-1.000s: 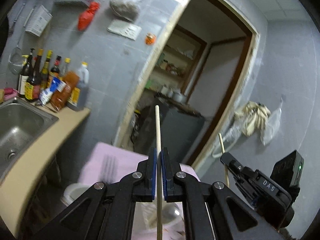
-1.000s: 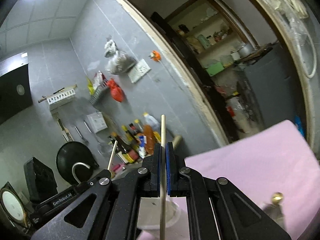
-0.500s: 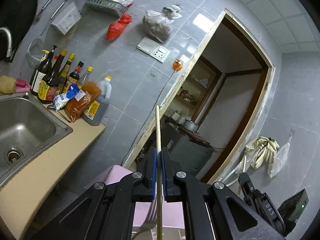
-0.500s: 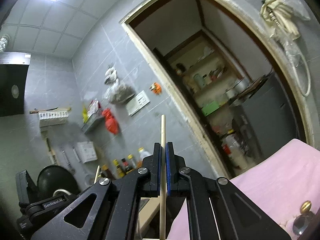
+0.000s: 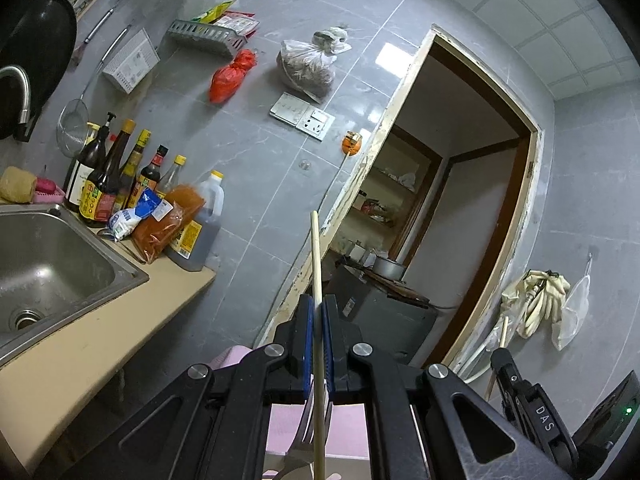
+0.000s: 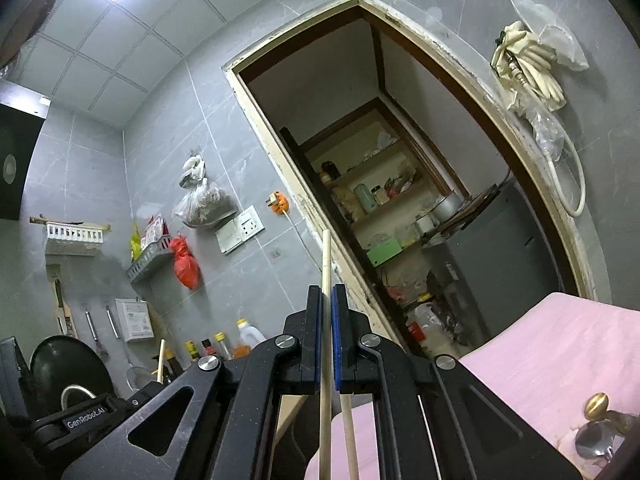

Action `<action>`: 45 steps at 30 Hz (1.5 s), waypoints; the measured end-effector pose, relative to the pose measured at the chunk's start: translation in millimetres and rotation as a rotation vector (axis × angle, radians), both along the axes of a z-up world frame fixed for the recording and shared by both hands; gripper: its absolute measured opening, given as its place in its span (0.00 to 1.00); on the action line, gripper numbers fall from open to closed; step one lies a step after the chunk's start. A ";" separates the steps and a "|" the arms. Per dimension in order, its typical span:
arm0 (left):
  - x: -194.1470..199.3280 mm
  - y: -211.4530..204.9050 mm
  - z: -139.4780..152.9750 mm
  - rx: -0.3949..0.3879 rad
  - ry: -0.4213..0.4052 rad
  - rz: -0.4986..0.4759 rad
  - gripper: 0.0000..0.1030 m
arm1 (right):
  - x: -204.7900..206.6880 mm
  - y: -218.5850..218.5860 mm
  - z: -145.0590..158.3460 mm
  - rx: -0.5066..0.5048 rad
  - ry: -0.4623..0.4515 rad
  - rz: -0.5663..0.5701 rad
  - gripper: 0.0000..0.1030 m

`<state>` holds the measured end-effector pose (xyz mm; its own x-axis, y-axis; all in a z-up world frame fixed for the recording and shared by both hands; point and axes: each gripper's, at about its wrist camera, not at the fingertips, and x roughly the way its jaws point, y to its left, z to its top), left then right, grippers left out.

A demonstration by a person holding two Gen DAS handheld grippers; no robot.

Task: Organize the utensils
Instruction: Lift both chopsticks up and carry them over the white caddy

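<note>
My left gripper (image 5: 317, 308) is shut on a pale wooden chopstick (image 5: 316, 248) that sticks up past the blue pads toward the tiled wall. Under the jaws a metal fork (image 5: 306, 424) lies on the pink cloth (image 5: 280, 432). My right gripper (image 6: 327, 292) is shut on a second wooden chopstick (image 6: 326, 256), pointing at the doorway. Another chopstick (image 6: 349, 432) lies on the pink cloth (image 6: 560, 352) below it. A spoon with a gold knob (image 6: 594, 436) rests at the lower right. Each gripper shows in the other's view, holding its stick: right gripper (image 5: 516, 376), left gripper (image 6: 132, 400).
A steel sink (image 5: 44, 268) is set in the beige counter (image 5: 100, 344) at the left, with several sauce bottles (image 5: 120, 184) behind it. An open doorway (image 5: 448, 208) with a dark cabinet (image 5: 380, 316) lies ahead. Bags, racks and a pan hang on the grey wall.
Both views have swung upward: the pink cloth has slid toward the bottom edge, and more wall and ceiling show. Both grippers stay shut on their chopsticks.
</note>
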<state>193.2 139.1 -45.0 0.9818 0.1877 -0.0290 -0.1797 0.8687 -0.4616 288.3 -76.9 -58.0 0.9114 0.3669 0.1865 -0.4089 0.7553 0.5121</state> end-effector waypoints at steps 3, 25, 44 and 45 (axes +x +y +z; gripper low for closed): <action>-0.1 -4.2 -2.5 0.019 -0.007 0.010 0.05 | -3.0 -1.1 -3.6 -0.013 -0.009 -0.027 0.04; -4.2 -27.4 -26.3 0.147 0.020 0.060 0.05 | -4.1 -3.0 -23.0 -0.091 -0.026 -0.016 0.04; -8.7 -46.4 -29.9 0.299 0.003 0.094 0.05 | -2.5 -5.6 -31.4 -0.101 -0.024 -0.001 0.04; -9.4 -47.4 -29.5 0.306 -0.002 0.094 0.05 | -2.6 -5.2 -31.2 -0.101 -0.024 0.000 0.04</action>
<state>183.8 91.8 -74.5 0.9597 0.2775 0.0451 -0.2653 0.9469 -0.1815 285.6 -82.1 -89.2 0.9072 0.3846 0.1707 -0.4200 0.8025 0.4237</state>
